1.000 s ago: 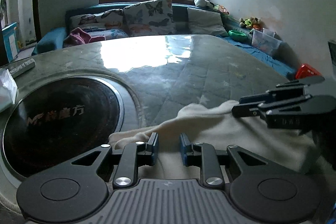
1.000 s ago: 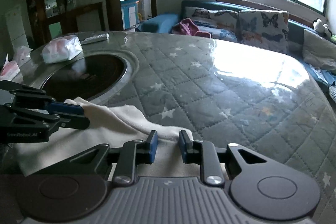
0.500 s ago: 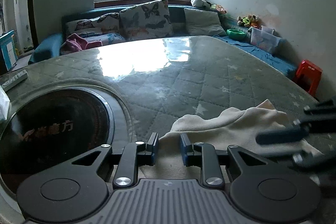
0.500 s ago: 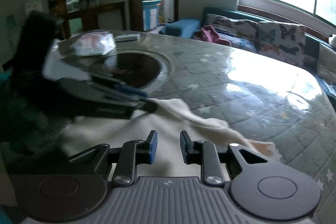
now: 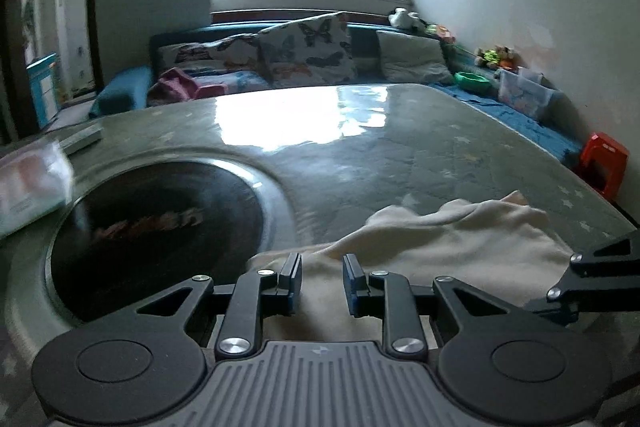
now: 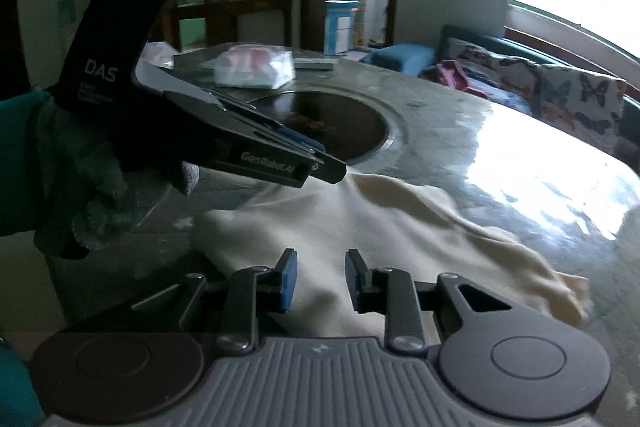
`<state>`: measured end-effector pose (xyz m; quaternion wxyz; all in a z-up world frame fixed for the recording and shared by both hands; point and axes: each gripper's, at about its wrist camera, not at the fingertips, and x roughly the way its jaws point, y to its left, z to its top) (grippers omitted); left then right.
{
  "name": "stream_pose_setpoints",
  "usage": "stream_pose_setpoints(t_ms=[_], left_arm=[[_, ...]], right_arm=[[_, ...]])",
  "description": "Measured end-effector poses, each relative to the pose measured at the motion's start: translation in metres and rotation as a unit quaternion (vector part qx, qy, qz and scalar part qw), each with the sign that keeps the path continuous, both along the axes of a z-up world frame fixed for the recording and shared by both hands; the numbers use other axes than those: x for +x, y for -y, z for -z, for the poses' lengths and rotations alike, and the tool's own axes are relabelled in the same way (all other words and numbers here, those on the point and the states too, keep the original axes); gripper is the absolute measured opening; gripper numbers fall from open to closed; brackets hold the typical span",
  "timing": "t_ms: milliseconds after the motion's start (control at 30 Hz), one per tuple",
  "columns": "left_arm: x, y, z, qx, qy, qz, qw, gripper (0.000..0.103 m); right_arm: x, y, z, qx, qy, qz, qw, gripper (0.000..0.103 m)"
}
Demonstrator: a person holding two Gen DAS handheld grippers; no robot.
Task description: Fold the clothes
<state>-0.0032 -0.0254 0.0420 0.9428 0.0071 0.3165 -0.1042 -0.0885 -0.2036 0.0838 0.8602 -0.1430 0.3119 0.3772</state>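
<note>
A cream garment lies rumpled on the quilted grey table, near its front edge; it also shows in the right wrist view. My left gripper is open, its jaws apart over the garment's left end, holding nothing. My right gripper is open over the garment's near edge, empty. The left gripper appears in the right wrist view, tilted down above the cloth's far left corner. The right gripper's tips show at the right edge of the left wrist view.
A round black inset plate sits in the table left of the garment. A plastic tissue pack and a remote lie beyond it. A sofa with butterfly pillows runs behind the table. A red stool stands at the right.
Both grippers have swung left and drawn back along the garment. The left gripper now sits higher over the cloth's left end. The cloth has shifted and spread toward the right.
</note>
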Motion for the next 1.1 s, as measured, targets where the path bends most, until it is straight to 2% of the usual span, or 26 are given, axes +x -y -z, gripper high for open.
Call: stream_pose_setpoints(t_ms=[167,433,600,733,833,933,1100], left_arm=[[-0.014,-0.019,0.001,-0.004,-0.004,-0.027,0.9996,0.025],[-0.030,-0.023,0.004,-0.018,-0.010,-0.028,0.9994,0.025],[-0.035,-0.024,0.008,-0.020,-0.019,-0.029,0.9992,0.025],[-0.038,-0.025,0.009,-0.024,-0.021,-0.033,0.9989,0.025],[-0.042,-0.025,0.007,-0.027,-0.018,-0.033,0.9989,0.025],[-0.046,-0.021,0.005,-0.024,-0.011,-0.031,0.9992,0.025],[-0.049,-0.014,0.005,-0.012,-0.007,-0.024,0.9996,0.025]], right_arm=[[-0.015,-0.021,0.004,-0.010,0.009,-0.033,0.999,0.027],[-0.023,-0.048,0.012,-0.008,0.002,-0.073,0.997,0.028],[-0.030,-0.042,0.007,0.005,0.002,-0.073,0.997,0.028],[-0.034,-0.023,-0.004,0.019,0.006,-0.043,0.999,0.029],[-0.036,0.003,-0.013,0.027,0.014,-0.003,1.000,0.035],[-0.035,0.034,-0.019,0.030,0.020,0.053,0.998,0.035],[-0.029,0.085,-0.013,0.031,0.010,0.156,0.987,0.035]])
